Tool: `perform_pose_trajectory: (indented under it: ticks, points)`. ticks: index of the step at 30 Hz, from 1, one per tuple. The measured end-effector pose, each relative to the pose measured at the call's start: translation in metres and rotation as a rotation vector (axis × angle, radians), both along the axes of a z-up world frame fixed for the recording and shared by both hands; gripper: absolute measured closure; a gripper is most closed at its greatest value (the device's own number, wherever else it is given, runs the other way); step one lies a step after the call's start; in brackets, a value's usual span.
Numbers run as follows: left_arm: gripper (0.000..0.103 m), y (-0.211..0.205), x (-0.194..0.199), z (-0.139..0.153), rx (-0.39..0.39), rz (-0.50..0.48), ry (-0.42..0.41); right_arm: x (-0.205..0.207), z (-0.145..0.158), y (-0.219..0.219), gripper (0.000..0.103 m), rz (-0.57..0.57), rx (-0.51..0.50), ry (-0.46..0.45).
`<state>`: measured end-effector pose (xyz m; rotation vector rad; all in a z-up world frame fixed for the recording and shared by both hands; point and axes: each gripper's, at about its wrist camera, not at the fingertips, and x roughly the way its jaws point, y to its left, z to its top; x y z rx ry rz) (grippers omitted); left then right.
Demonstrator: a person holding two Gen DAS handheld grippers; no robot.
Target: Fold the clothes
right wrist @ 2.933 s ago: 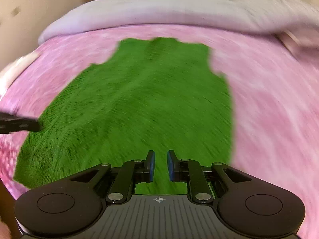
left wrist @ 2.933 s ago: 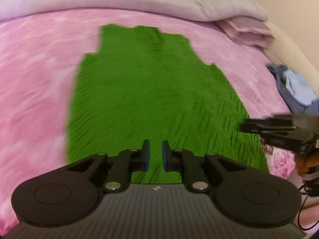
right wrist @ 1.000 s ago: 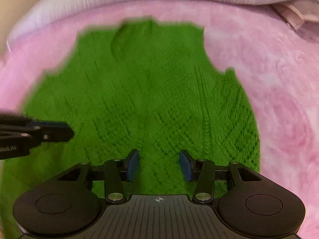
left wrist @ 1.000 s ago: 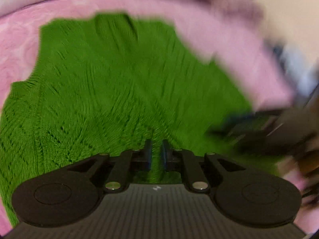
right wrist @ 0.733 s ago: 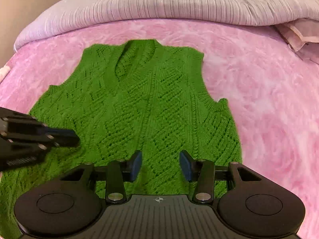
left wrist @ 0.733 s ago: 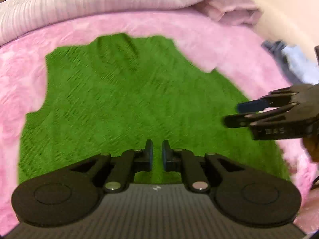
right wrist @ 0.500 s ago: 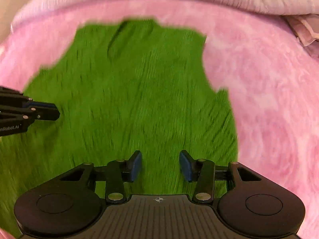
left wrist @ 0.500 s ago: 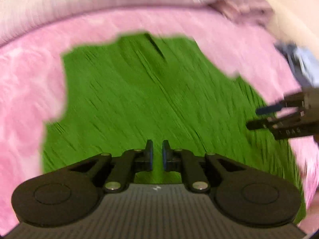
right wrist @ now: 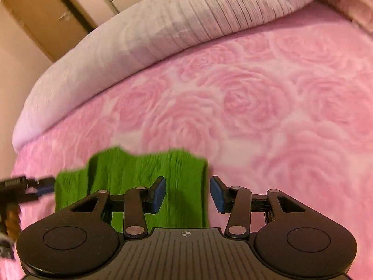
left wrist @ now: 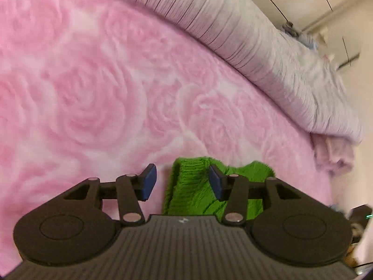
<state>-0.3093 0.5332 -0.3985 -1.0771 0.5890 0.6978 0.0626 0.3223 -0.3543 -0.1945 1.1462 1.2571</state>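
Note:
A green knitted vest (left wrist: pixel 193 186) (right wrist: pixel 130 172) lies flat on the pink rose-patterned blanket (left wrist: pixel 98 98) (right wrist: pixel 256 107). In the left wrist view only its top left shoulder strap shows, under my left gripper (left wrist: pixel 181 183), whose jaws are opening and stand apart above the strap's edge without pressing it. In the right wrist view the vest's top right shoulder lies under my right gripper (right wrist: pixel 187 194), which is open, the strap's outer edge between the blue pads but not pinched. The left gripper's tip (right wrist: pixel 39 187) shows at the left edge there.
A rolled lilac-grey duvet (left wrist: pixel 268 53) (right wrist: pixel 151 28) runs along the far side of the bed. A folded pink cloth (left wrist: pixel 333 154) lies at its right end. Cupboard doors (right wrist: pixel 46 14) stand behind the bed.
Both grippers have moved up the vest from its lower body to the shoulders, left to the left strap, right to the right strap. The left jaws, nearly shut before, now stand apart.

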Motion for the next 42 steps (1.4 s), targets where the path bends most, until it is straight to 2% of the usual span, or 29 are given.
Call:
perform_pose_trajectory:
  ticks: [1, 2, 3, 5, 6, 8, 10, 12, 14, 15, 18, 20, 22, 24, 26, 29, 32, 34, 36, 38, 42]
  points:
    - [0.087, 0.001, 0.002, -0.005, -0.006, 0.003, -0.005, 0.002, -0.006, 0.008, 0.081, 0.003, -0.012, 0.008]
    - [0.096, -0.001, 0.008, -0.005, 0.025, -0.019, 0.023, 0.002, -0.009, 0.014, 0.100, 0.012, -0.031, -0.012]
    - [0.098, -0.003, 0.014, -0.003, 0.078, -0.042, 0.071, 0.001, -0.010, 0.020, 0.102, 0.026, -0.041, -0.060]
    - [0.101, -0.012, 0.027, 0.006, 0.226, -0.079, 0.144, -0.001, -0.006, 0.022, 0.102, 0.035, 0.002, -0.126]
    - [0.101, -0.017, 0.036, 0.010, 0.321, -0.103, 0.194, -0.003, -0.006, 0.022, 0.102, 0.035, 0.008, -0.157]
    - [0.099, -0.022, 0.050, 0.004, 0.426, -0.148, 0.299, -0.009, -0.014, 0.024, 0.102, 0.045, -0.015, -0.228]
    - [0.099, -0.023, 0.055, -0.002, 0.455, -0.144, 0.327, -0.017, -0.021, 0.023, 0.102, 0.062, -0.011, -0.295]
    - [0.100, -0.021, 0.064, 0.003, 0.473, -0.155, 0.391, -0.019, -0.013, 0.021, 0.099, 0.048, -0.025, -0.306]
    - [0.100, -0.024, 0.064, 0.020, 0.513, -0.139, 0.405, -0.017, -0.003, 0.015, 0.095, -0.004, -0.028, -0.308]
    - [0.100, -0.028, 0.058, 0.030, 0.529, -0.126, 0.386, -0.015, 0.005, 0.007, 0.092, -0.033, -0.015, -0.313]
    - [0.100, -0.050, 0.046, 0.056, 0.502, -0.127, 0.311, -0.022, 0.029, -0.018, 0.087, -0.017, 0.009, -0.333]
    - [0.100, -0.078, 0.045, 0.062, 0.480, -0.180, 0.289, -0.034, 0.036, -0.033, 0.085, 0.049, 0.004, -0.304]
    - [0.098, -0.115, 0.048, 0.062, 0.481, -0.250, 0.303, -0.059, 0.034, -0.048, 0.084, 0.137, -0.022, -0.306]
    - [0.098, -0.155, 0.046, 0.054, 0.471, -0.299, 0.324, -0.086, 0.028, -0.067, 0.084, 0.211, -0.048, -0.340]
    - [0.093, -0.186, 0.038, 0.042, 0.453, -0.313, 0.363, -0.111, 0.019, -0.090, 0.084, 0.252, -0.087, -0.394]
    - [0.091, -0.227, 0.014, 0.022, 0.430, -0.307, 0.473, -0.134, -0.001, -0.136, 0.084, 0.253, -0.189, -0.474]
    - [0.091, -0.262, -0.026, 0.022, 0.465, -0.268, 0.526, -0.142, -0.003, -0.200, 0.083, 0.218, -0.227, -0.539]
    - [0.091, -0.284, -0.052, 0.026, 0.465, -0.233, 0.574, -0.143, 0.000, -0.235, 0.083, 0.185, -0.247, -0.531]
    - [0.091, -0.299, -0.070, 0.034, 0.436, -0.185, 0.595, -0.139, 0.008, -0.261, 0.082, 0.145, -0.284, -0.482]
    - [0.093, -0.311, -0.080, 0.047, 0.422, -0.145, 0.590, -0.142, 0.024, -0.267, 0.082, 0.137, -0.226, -0.459]
    - [0.092, -0.323, -0.061, 0.074, 0.468, -0.151, 0.449, -0.155, 0.041, -0.248, 0.082, 0.208, -0.077, -0.388]
